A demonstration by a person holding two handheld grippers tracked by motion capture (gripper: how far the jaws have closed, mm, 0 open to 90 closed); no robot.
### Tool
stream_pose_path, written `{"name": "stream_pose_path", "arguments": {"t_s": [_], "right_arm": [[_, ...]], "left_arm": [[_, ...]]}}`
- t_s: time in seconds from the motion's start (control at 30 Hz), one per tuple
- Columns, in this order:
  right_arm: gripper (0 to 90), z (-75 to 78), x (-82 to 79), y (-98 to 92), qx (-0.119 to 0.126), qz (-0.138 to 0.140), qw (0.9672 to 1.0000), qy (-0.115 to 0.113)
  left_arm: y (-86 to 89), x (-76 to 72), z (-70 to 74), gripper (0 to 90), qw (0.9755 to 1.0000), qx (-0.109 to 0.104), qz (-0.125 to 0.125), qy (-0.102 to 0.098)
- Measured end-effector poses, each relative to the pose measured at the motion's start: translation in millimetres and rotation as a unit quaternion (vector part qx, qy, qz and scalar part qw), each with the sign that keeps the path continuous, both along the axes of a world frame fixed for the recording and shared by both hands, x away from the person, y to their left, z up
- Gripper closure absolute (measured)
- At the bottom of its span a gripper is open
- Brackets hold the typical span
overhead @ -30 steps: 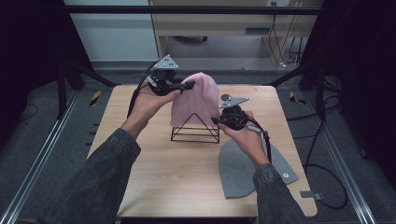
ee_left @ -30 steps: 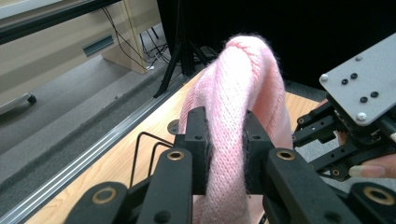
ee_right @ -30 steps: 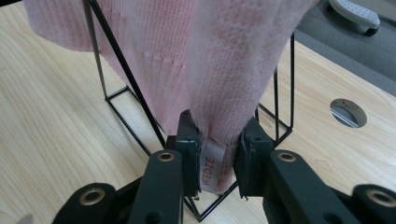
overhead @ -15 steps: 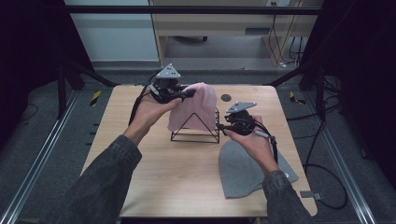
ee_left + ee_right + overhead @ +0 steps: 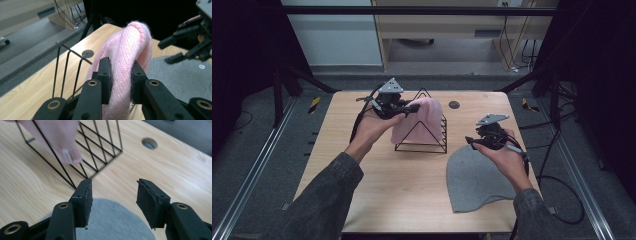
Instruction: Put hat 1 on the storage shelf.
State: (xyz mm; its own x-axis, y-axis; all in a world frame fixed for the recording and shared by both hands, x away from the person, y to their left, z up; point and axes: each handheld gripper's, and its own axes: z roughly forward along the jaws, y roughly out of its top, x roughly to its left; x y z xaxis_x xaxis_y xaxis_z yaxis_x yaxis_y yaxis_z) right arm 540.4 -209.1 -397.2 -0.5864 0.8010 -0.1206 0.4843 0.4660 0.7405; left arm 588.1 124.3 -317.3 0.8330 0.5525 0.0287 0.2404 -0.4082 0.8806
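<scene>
Since the earlier frames, my right gripper [image 5: 473, 142] had let go of the pink knit hat [image 5: 422, 120] and drawn away to the right of the wire rack [image 5: 421, 131]; its jaws had just been opening, and in the right gripper view they stood apart with nothing between them, over the near edge of the grey hat [image 5: 112, 220]. My left gripper [image 5: 120, 75] had lowered a little, and its jaws were clamped on a thick fold of the pink knit hat, the pads [image 5: 106, 75] pressing into the wool from both sides. From the high view, my left hand [image 5: 374, 122] held that gripper at the upper left of the rack, with the pink hat draped over the rack's peaked top and hanging down its front and left side. The black wire rack stood upright near the middle of the wooden table [image 5: 377, 190]. My right hand [image 5: 504, 150] hovered above the top of the grey hat, which lay flat on the table to the right of the rack, close to its corner. A small round dark grommet [image 5: 454, 104] sat in the tabletop behind the rack. In the left gripper view, the right gripper [image 5: 185, 47] appeared beyond the pink hat, clear of it.
</scene>
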Motion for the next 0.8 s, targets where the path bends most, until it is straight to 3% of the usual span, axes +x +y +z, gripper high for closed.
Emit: {"name": "stream_pose_path", "arguments": {"t_s": [0.3, 0.4, 0.57, 0.7, 0.8], "right_arm": [[51.6, -22.8, 3.5, -39.3, 0.008, -0.043, 0.9981, 0.044], [52.5, -28.8, 4.5, -46.3, 0.004, -0.051, 0.9972, 0.054], [53.2, -37.6, 3.7, -55.2, 0.001, -0.060, 0.9959, 0.068], [56.0, -41.7, 4.0, -59.5, 0.004, -0.065, 0.9955, 0.070], [57.0, -43.6, 5.0, -61.0, 0.005, -0.065, 0.9952, 0.073]], "left_arm": [[0.1, -1.8, -11.5, 73.2, 0.9999, 0.005, 0.001, 0.011], [-3.0, -2.1, -18.1, 71.9, 0.9998, 0.014, -0.001, 0.015], [-1.5, -2.7, -26.7, 69.8, 0.9997, 0.007, 0.002, 0.022], [2.4, -5.3, -27.6, 59.4, 0.9997, -0.002, 0.003, 0.025], [6.6, -12.4, -24.8, 49.0, 0.9996, -0.020, 0.006, 0.019]]}}
